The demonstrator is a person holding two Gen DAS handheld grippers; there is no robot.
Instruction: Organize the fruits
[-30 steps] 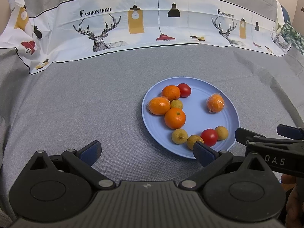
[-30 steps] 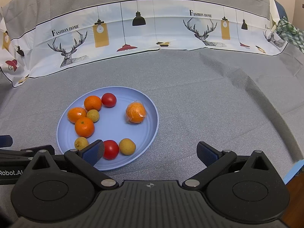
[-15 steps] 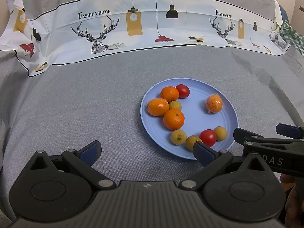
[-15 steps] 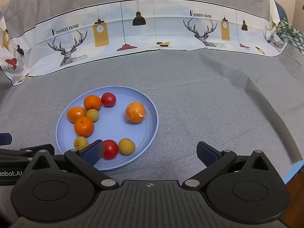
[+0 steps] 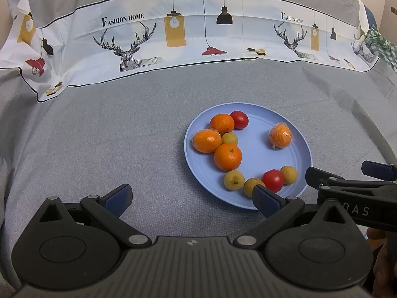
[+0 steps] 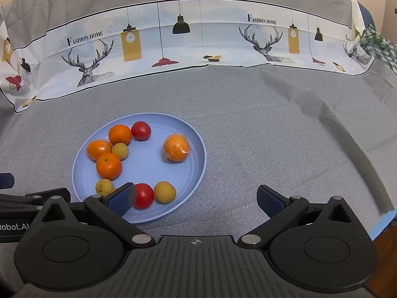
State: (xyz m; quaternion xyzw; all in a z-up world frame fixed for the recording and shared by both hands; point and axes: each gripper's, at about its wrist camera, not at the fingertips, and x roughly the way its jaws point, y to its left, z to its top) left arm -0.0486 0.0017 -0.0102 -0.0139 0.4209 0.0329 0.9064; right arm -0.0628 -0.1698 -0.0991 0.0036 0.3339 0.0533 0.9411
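Note:
A light blue plate [image 5: 301, 149] [image 6: 196, 171] on grey cloth holds several fruits: oranges [image 5: 227, 156] [image 6: 109, 165], one wrapped orange [image 5: 280, 135] [image 6: 176, 148], red tomatoes [image 5: 272, 180] [image 6: 142, 195] and small yellow fruits [image 5: 233, 179] [image 6: 165, 192]. My left gripper [image 5: 191, 197] is open and empty, just short of the plate's near-left rim. My right gripper [image 6: 197, 197] is open and empty too, its left finger over the plate's near edge by a tomato. The right gripper's side [image 5: 352, 183] shows in the left wrist view.
A printed cloth with deer and lamps [image 5: 173, 34] [image 6: 161, 47] rises along the back. A green checked cloth [image 6: 379, 47] lies at the far right. Bare grey cloth spreads left [image 5: 86, 136] and right [image 6: 285, 149] of the plate. A brown floor edge [image 6: 387, 248] shows lower right.
Both views have crept slightly; the plate sits a touch lower and further left in the frames. Both grippers stay open and empty.

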